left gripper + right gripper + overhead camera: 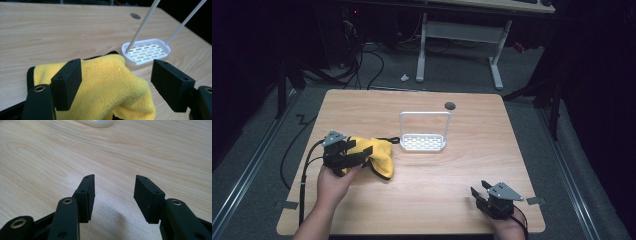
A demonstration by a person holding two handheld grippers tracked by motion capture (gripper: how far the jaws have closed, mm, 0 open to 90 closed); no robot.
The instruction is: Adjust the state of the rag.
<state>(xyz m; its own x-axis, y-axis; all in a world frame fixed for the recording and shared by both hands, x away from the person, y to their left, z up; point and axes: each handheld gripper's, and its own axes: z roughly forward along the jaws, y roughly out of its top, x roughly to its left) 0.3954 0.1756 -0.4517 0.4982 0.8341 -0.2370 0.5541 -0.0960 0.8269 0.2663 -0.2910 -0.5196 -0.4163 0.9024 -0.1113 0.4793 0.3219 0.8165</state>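
Observation:
A yellow cloth with a black edge point(381, 152) lies bunched on the left part of the wooden table point(437, 185). My left gripper point(362, 154) hangs over it, pointing right. In the left gripper view the cloth point(107, 87) heaps up between the jaws of the left gripper point(116, 66); the jaws stand wide, and the right-hand pad is clear of the cloth. A white perforated tray point(423, 142) with a tall wire handle point(424, 114) stands just right of the cloth, seen also as the tray point(146, 51). My right gripper point(479, 192) rests open near the front right corner, its jaws point(115, 182) over bare wood.
A dark round cable hole point(450, 106) sits near the table's far edge. Cables trail off the left side from the left gripper. Beyond the table stands a white desk frame point(459, 45) on grey floor.

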